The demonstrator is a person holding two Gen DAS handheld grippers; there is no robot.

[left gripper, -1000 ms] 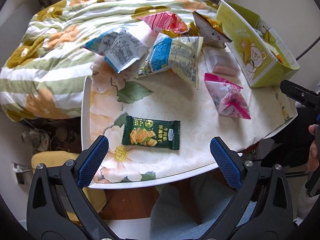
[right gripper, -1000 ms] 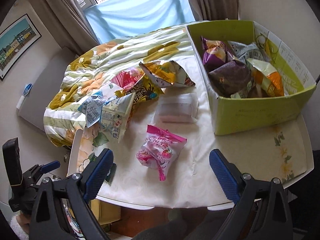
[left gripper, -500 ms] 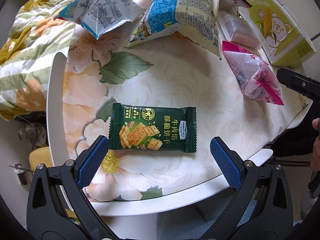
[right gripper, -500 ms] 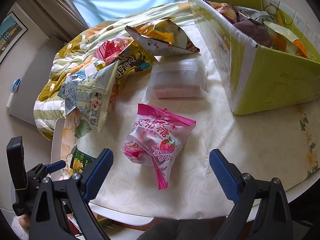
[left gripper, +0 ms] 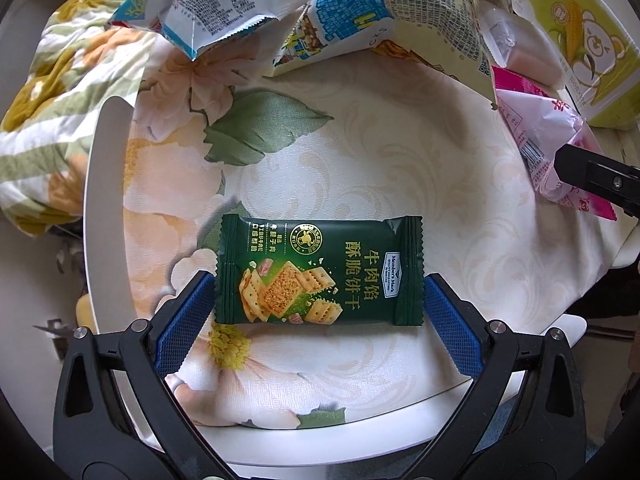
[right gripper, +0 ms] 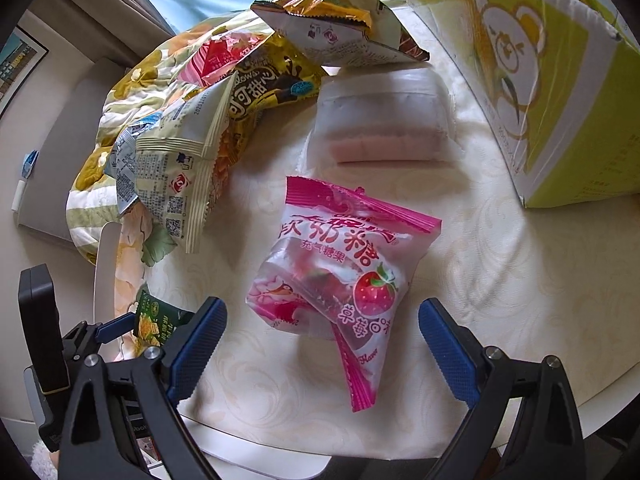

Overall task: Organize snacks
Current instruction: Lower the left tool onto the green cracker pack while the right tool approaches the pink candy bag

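A dark green cracker packet (left gripper: pixel 318 272) lies flat on the flowered tablecloth. My left gripper (left gripper: pixel 316 316) is open, its blue pads on either side of the packet's near half, close to its ends. A pink strawberry candy bag (right gripper: pixel 340 276) lies in front of my right gripper (right gripper: pixel 320 340), which is open with the bag's lower end between its pads. The candy bag also shows in the left wrist view (left gripper: pixel 548 152). The yellow-green snack box (right gripper: pixel 552 80) stands to the right.
Several more snack bags are piled behind: a blue-and-cream bag (left gripper: pixel 392 12), a white-blue bag (left gripper: pixel 208 4), a gold bag (right gripper: pixel 332 32) and a clear pink-filled pack (right gripper: pixel 380 120). A flowered quilt (left gripper: pixel 52 92) lies left. The table's white rim (left gripper: pixel 320 440) is near.
Both grippers have moved forward and down. The left one now straddles the green packet; the right one has closed in on the pink candy bag. Both stay open.
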